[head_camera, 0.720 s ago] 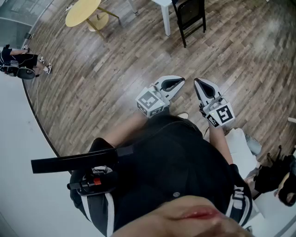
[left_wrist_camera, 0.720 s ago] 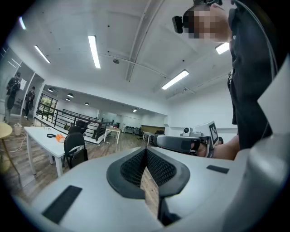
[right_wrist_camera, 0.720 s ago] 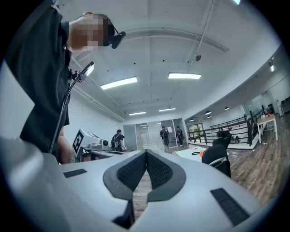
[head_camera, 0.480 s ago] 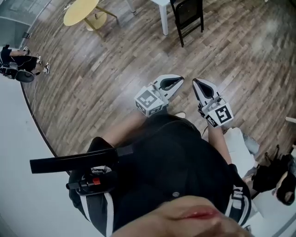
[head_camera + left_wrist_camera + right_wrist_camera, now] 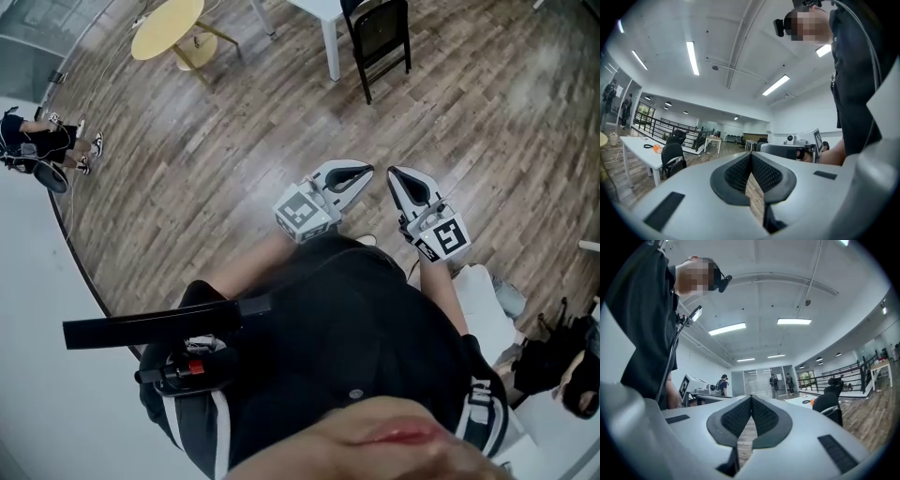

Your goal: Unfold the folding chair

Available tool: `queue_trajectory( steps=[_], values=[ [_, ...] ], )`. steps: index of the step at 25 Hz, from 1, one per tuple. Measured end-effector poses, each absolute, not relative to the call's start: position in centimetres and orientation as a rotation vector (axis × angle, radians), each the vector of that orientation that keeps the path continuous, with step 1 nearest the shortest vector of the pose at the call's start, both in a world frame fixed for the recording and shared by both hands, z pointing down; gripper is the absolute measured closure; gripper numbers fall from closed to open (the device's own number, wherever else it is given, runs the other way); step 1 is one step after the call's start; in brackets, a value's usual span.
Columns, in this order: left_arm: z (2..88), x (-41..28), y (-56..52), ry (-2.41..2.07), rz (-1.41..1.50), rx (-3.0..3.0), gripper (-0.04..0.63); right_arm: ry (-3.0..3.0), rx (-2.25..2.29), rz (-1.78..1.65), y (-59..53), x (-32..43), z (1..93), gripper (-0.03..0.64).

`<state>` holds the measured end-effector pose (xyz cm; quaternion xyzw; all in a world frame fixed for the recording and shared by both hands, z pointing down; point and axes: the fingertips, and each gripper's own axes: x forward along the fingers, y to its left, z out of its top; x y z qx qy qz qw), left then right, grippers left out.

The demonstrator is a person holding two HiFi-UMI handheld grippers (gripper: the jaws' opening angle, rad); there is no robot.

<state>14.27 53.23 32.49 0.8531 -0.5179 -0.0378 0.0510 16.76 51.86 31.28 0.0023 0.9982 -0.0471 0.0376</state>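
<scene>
The black folding chair [image 5: 379, 36] stands at the far top of the head view, beside a white table's leg [image 5: 330, 37], well away from both grippers. In the left gripper view the chair [image 5: 673, 160] shows at the left by the table, and in the right gripper view the chair [image 5: 828, 405] shows at the right. My left gripper [image 5: 366, 170] and right gripper [image 5: 393, 173] are held side by side in front of my body, pointing level over the wood floor. Each gripper, left [image 5: 751, 154] and right [image 5: 751, 397], is shut with nothing between its pads.
A round yellow table [image 5: 167, 25] stands at the top left. A person [image 5: 36, 141] is at the left edge by the curved white wall. A dark bag [image 5: 548, 361] and a white seat [image 5: 487, 300] lie at my right. Wood floor stretches between me and the chair.
Both grippers keep their place before my body, jaws unchanged. The view has drifted a little, so the chair sits slightly lower in the picture.
</scene>
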Motion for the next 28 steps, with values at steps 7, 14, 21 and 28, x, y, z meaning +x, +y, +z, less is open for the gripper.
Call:
queue_trajectory(
  steps=[7,14,21,28],
  values=[
    [33.4,14.0,52.8,-1.582,-0.077,2.577,0.591,3.066,0.105,-0.143,52.5,15.8,31.6,0.609],
    [33.0,12.1,52.5,-1.589,-0.081,2.561,0.591,3.094,0.095,-0.115,52.6,14.4,31.4,0.609],
    [33.3,8.9,50.4,-1.582,-0.046,2.581,0.591,3.107,-0.001,-0.127,50.5,11.4,31.3,0.609],
    [32.9,3.3,47.1,-1.564,-0.075,2.589,0.591,3.102,-0.061,-0.135,47.5,6.4,30.7,0.609]
  ],
)
